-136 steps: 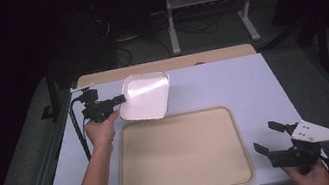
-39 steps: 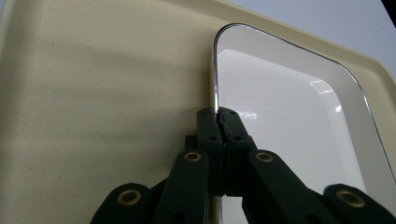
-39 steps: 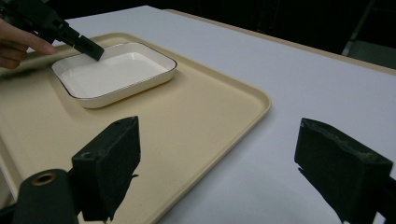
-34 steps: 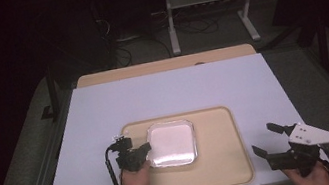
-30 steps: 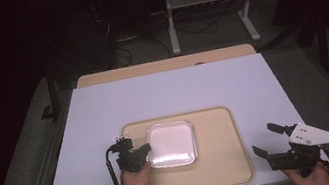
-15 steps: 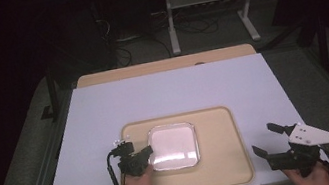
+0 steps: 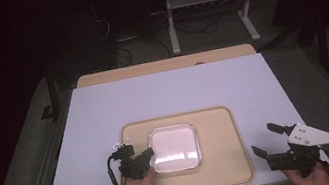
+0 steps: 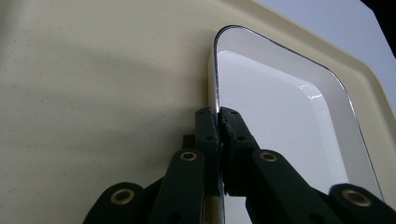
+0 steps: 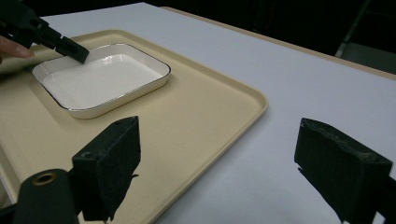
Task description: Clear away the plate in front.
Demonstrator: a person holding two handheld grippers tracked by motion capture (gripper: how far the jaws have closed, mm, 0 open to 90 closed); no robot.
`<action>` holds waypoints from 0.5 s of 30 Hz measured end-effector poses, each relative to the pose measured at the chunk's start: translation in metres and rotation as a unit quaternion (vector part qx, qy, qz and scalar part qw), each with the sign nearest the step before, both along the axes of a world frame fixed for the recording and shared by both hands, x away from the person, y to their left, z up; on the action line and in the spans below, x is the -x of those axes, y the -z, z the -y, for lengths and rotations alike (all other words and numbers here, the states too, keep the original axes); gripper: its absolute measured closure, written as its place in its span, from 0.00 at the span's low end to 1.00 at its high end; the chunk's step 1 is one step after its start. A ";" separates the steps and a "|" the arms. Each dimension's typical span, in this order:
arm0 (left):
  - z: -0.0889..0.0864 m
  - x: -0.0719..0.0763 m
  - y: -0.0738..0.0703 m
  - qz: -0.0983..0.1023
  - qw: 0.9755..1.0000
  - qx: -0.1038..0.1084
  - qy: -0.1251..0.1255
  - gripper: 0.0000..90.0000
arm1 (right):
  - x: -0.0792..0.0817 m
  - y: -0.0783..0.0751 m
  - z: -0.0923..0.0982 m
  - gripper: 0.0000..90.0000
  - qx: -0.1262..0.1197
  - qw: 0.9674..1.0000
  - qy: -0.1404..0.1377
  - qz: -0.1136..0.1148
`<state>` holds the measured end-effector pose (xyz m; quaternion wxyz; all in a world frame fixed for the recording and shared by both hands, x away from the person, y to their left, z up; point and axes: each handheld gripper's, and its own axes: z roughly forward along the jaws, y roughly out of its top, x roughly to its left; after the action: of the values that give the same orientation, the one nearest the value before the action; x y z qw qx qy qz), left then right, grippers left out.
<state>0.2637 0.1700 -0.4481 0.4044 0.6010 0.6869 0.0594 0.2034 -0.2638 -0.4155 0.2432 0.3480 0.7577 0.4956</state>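
A white rectangular dish with a thin dark rim lies flat in the left half of a beige tray. My left gripper comes in from the front left and is shut on the dish's near-left rim. In the left gripper view the two jaws pinch that rim of the dish over the tray. My right gripper rests at the table's front right, open and empty. In the right gripper view its pads stand wide apart beside the tray, with the dish and the left gripper farther off.
The tray sits near the front of a pale lavender table top. A wooden strip runs along the table's far edge. Behind it are a metal stand and cables on a dark floor.
Since the oldest frame my left gripper has carried the dish from the table's far left down onto the tray. Over the last second it barely shifts. The right gripper has stayed put.
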 end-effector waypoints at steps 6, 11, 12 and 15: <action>0.002 0.005 0.001 0.004 1.000 -0.001 0.003 0.95 | 0.000 0.000 0.000 0.15 0.000 1.000 0.001 0.000; 0.002 0.005 0.001 0.007 1.000 -0.006 0.011 0.95 | 0.000 0.000 -0.001 0.15 0.002 1.000 0.001 0.001; 0.002 0.005 0.001 0.007 1.000 -0.006 0.011 0.94 | 0.000 0.000 -0.001 0.15 0.002 1.000 0.001 0.001; 0.002 0.005 0.001 0.014 1.000 -0.016 0.023 0.90 | 0.000 0.000 -0.001 0.15 0.002 1.000 0.001 0.001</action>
<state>0.2589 0.1683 -0.4487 0.4057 0.6221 0.6660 0.0692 0.2036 -0.2632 -0.4152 0.2453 0.3482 0.7581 0.4939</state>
